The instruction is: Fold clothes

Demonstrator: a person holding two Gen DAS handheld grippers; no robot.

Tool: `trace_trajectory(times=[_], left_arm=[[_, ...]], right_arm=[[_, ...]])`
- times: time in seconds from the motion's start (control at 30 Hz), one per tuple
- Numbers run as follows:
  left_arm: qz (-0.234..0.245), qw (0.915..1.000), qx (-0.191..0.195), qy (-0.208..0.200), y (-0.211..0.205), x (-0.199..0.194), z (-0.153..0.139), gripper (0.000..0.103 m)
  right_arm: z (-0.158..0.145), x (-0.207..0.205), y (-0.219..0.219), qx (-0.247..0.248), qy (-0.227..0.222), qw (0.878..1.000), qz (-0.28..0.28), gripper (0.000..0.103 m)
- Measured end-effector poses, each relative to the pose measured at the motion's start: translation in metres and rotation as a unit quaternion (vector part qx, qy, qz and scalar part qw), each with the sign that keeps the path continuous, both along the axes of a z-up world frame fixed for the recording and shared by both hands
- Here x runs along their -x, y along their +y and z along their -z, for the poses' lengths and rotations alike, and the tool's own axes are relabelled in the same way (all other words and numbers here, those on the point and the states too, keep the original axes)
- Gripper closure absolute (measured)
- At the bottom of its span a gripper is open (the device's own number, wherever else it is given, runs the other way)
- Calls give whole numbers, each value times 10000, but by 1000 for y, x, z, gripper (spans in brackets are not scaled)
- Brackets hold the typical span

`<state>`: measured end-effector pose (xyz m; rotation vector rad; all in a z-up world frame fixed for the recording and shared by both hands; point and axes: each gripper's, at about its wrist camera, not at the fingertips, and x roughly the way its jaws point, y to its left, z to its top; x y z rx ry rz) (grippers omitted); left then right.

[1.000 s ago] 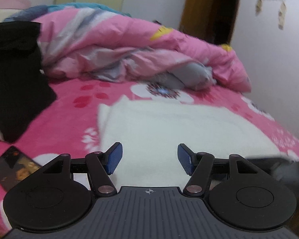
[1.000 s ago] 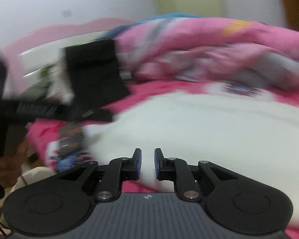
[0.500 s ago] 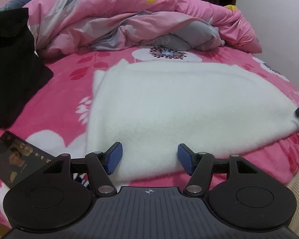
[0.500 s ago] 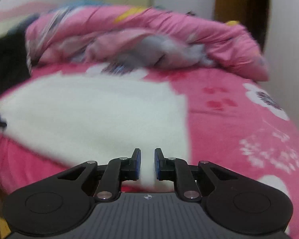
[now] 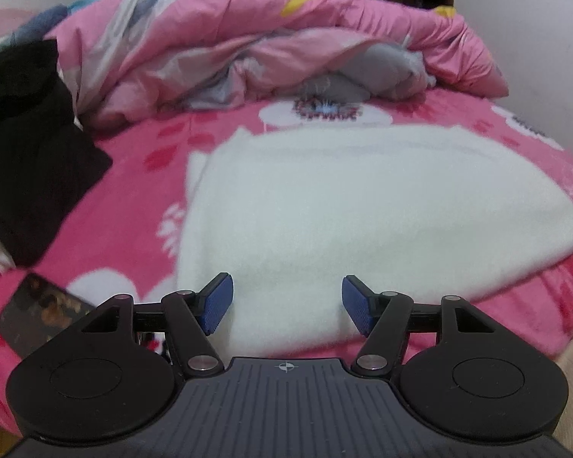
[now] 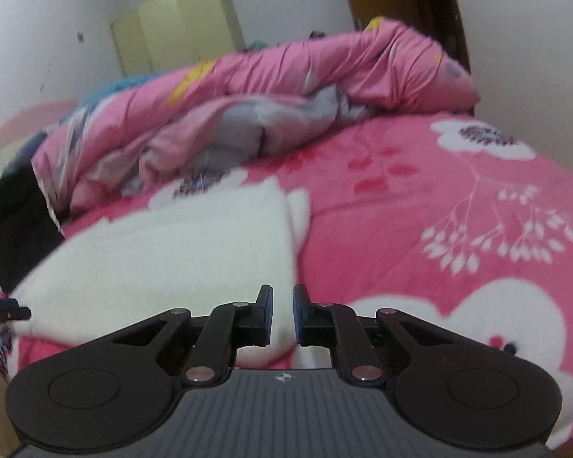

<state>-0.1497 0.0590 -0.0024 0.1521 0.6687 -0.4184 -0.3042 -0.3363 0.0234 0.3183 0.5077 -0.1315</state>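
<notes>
A white fleecy garment [image 5: 347, 206] lies spread flat on the pink flowered bed sheet [image 5: 126, 198]. My left gripper [image 5: 286, 305] is open, its blue pads either side of the garment's near edge, above it. In the right wrist view the same white garment [image 6: 172, 252] lies to the left. My right gripper [image 6: 282, 311] has its jaws nearly together at the garment's near right corner; whether cloth is pinched between them is unclear. The tip of the left gripper [image 6: 4, 311] shows at the left edge.
A crumpled pink duvet [image 5: 271, 42] is heaped at the back of the bed. A black garment [image 5: 26, 145] lies at the left. A dark card or phone [image 5: 38, 313] lies on the sheet near the front left. A wall and a wooden door [image 6: 401, 11] stand behind.
The right gripper has swung from the left side of the bed to the garment's right corner. The left view has dropped closer to the garment's near edge. Both jaws kept their width.
</notes>
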Motion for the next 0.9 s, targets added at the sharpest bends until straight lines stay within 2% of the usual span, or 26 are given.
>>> trace_trajectory(times=[0.1,0.2,0.33,0.4,0.5,0.63,0.67,0.73,0.8,0.9], left_arm=[[-38,10000,-18,80,-5,-7,7,39],[-144,9998,22,164,-4,-10,12,39],[-57,9990,200,-399,0,-2,-13,36],[-4,9984,231,-513,-4,-6,-19,34],[20,9989,262,-384,-16,-19,-13,34],[-122,9996,257,72,-20,-37,15,33],[-134,9996,229,66,-19,-37,13,33],[-113,9999,55,-9,-20,-32,4,33],[-9,9996,-56,-261,-22,-28,-7,33],[15,9991,7,-415,-26,-37,-15,28]], right_arm=[[12,-11,6,-50,135,9998,-136,92],[26,-21,12,-18,491,9988,-37,91],[0,-18,21,200,289,9994,-5,91],[-12,-23,27,268,73,9996,-99,91],[-13,-39,36,299,-12,9993,-216,91],[17,-69,40,230,550,9978,-284,91],[21,-72,41,236,597,9975,-288,91],[11,-73,45,325,628,9971,-291,90],[-6,-74,48,453,467,9973,-354,90],[-19,-83,52,560,239,9972,-426,89]])
